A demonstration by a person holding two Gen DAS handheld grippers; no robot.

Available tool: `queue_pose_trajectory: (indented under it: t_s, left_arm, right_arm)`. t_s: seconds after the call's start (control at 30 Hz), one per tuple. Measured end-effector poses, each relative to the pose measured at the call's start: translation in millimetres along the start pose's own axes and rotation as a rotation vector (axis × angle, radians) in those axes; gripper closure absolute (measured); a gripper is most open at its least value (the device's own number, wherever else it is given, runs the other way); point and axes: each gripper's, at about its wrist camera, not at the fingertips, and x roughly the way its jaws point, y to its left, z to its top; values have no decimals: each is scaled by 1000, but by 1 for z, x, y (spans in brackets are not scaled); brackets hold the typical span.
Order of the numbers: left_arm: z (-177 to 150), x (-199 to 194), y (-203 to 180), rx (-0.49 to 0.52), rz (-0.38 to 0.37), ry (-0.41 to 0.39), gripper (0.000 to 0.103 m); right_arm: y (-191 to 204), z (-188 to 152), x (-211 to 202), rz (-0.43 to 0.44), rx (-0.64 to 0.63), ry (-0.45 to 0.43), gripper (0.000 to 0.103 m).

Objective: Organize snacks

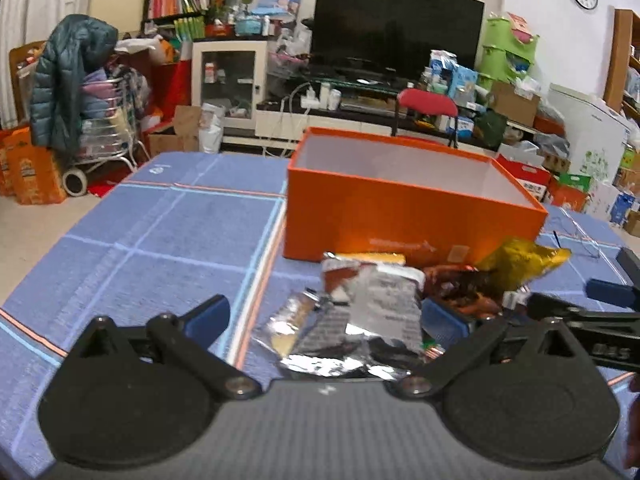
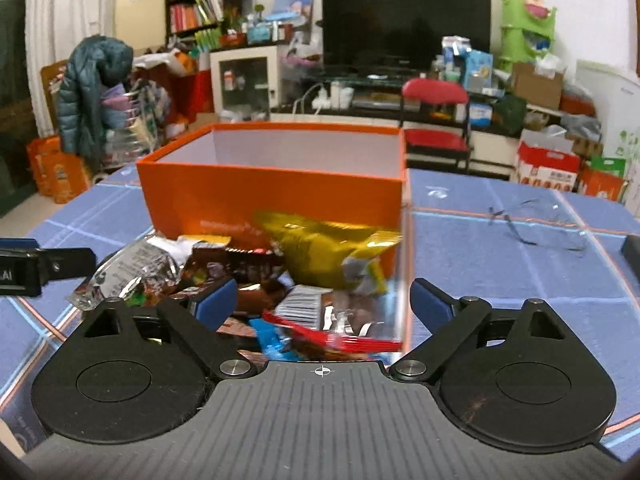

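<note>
The left gripper (image 1: 326, 314), black with blue pads, is standing with its jaws wide apart above the near end of a heap of snack packets, and nothing is pressing against either pad. Between the spread fingers a crumpled silver foil packet with small black print (image 1: 384, 300) is lying on top of the heap, with a flatter silver wrapper (image 1: 296, 320) spilling toward the left finger. Just past it a shiny brown packet (image 1: 456, 284) and a puffy gold foil bag (image 1: 520, 260) are resting against the front of the box.

The right gripper (image 2: 324, 300), of the same black and blue build, is likewise holding its jaws well apart over the other side of the heap, gripping nothing. Under its open span a red-edged wrapper (image 2: 340, 336), a blue wrapper (image 2: 272, 338) and a dark packet with a white barcode (image 2: 304, 304) are lying together. The gold foil bag (image 2: 328, 252) is sitting just beyond them, and the silver foil packet (image 2: 132, 268) is lying off to the left, near the tip of the other gripper that is poking into view.

The open orange cardboard box with a white inside (image 1: 400, 208) is standing directly behind the heap, touching it, on a blue cloth with pale and orange crossing stripes (image 1: 160, 232) that is covering the table. In the right wrist view a pair of thin-framed glasses (image 2: 532, 224) is lying on the cloth well to the right of the box.
</note>
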Motion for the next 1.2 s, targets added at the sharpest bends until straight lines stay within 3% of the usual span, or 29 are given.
queue_pose_trajectory:
  t_s: [0.1, 0.33, 0.7, 1.2]
  left_arm:
    - [-4, 5, -9, 42, -13, 9, 2]
    - [-9, 21, -28, 110, -34, 29, 2]
    - [2, 37, -24, 58, -16, 50, 2]
    - [4, 48, -30, 86, 39, 73, 2]
  right_arm:
    - [8, -4, 8, -22, -40, 1, 17]
    - [-2, -7, 21, -57, 7, 34, 13]
    - [-10, -8, 26, -40, 37, 53, 13]
    - [10, -3, 41, -49, 26, 74, 20]
